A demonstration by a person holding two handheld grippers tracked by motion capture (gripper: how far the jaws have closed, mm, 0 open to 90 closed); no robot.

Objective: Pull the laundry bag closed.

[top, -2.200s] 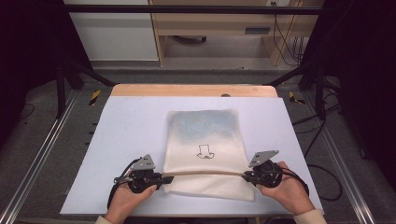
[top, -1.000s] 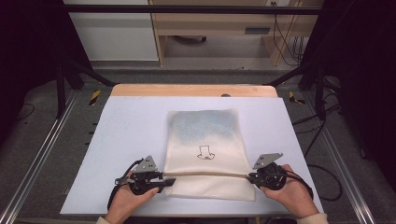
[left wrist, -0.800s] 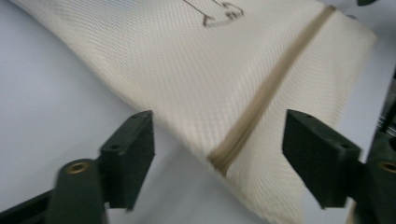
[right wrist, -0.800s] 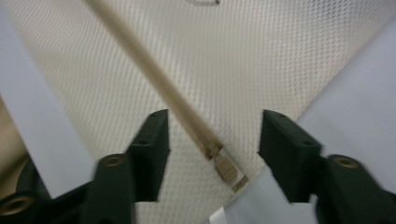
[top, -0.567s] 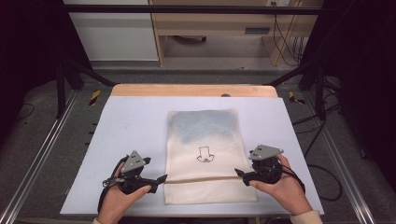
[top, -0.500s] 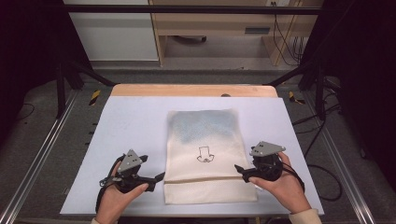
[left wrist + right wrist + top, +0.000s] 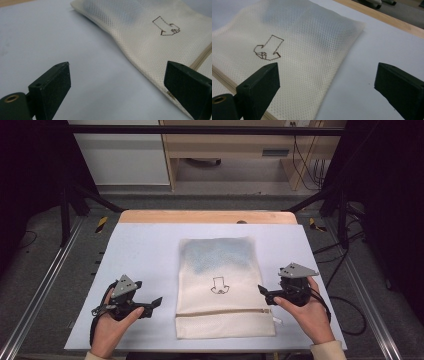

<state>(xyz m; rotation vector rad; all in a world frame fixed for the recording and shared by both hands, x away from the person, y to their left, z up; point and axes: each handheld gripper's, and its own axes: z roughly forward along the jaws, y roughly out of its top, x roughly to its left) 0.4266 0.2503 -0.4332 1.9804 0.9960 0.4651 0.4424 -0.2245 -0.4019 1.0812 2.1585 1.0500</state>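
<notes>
A cream mesh zip bag (image 7: 220, 285) lies flat in the middle of the white table (image 7: 145, 255), with a small brown printed mark (image 7: 219, 286) and a tan zipper (image 7: 225, 312) across its near end. Something bluish shows faintly through its far half. My left gripper (image 7: 155, 304) rests on the table left of the bag, open, nothing between its jaws; its own view shows the bag (image 7: 160, 37) ahead to the right. My right gripper (image 7: 262, 292) sits at the bag's right edge, open and empty, with the mesh (image 7: 294, 45) under its left jaw.
A wooden strip (image 7: 205, 216) runs along the table's far edge. Metal frame rails (image 7: 40, 285) flank the table on both sides, and cables (image 7: 350, 300) trail at the right. A wooden shelf unit (image 7: 235, 145) stands beyond the table.
Both grippers were shut on the bag's near edge, holding it up. They have let go, opened and drawn outward. The bag now lies flat with its zipper showing.
</notes>
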